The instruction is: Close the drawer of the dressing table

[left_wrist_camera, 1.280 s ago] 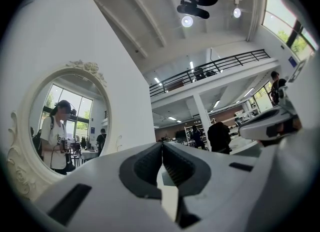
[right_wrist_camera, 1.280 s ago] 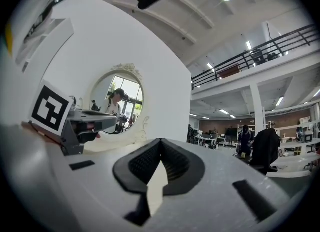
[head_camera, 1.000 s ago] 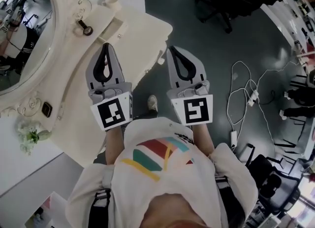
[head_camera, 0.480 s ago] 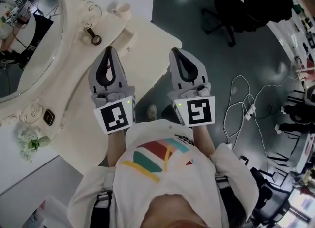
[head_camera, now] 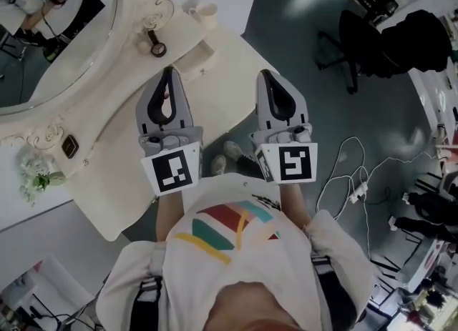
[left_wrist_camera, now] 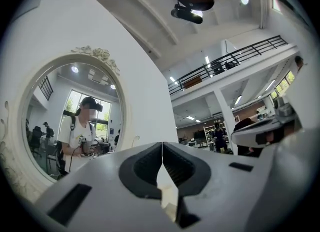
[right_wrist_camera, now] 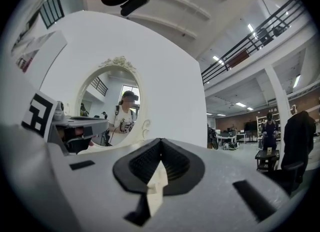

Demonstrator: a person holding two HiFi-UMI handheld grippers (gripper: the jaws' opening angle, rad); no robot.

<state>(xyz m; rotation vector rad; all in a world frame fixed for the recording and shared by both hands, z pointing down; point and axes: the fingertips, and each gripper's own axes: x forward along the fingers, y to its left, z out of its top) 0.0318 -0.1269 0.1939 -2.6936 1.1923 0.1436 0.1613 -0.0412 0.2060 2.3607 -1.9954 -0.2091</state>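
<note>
One small drawer (head_camera: 195,56) on top of the cream dressing table (head_camera: 122,186), toward 12 o'clock in the head view, close under the foot of the oval mirror (head_camera: 57,43). Reads as a shallow tray with a knob on its near face, so looks pulled out; hard to tell how far.

Just short of it, at its 6 o'clock: left gripper (head_camera: 169,72), held over the tabletop and apart from the drawer. Fingers pressed together, nothing between them, confirmed in the left gripper view, where the dark pads meet in one thin line and only cream table shows below.

At 3 o'clock from that: right gripper (head_camera: 266,73), parallel to the left, over the table's front edge near its far corner. Fingers likewise together and empty, pads touching in the right gripper view.

Around the drawer: cream cup (head_camera: 205,12) at its 12 o'clock, dark ring-shaped thing (head_camera: 157,49) at its 9 o'clock against the mirror frame.

Farther out: white flowers (head_camera: 32,179) at 9 o'clock by the table's left end, black office chair (head_camera: 390,43) at 2 o'clock on the dark floor (head_camera: 308,29), white cables (head_camera: 358,179) at 3 o'clock. Between the grippers, low: a shoe (head_camera: 230,151).
</note>
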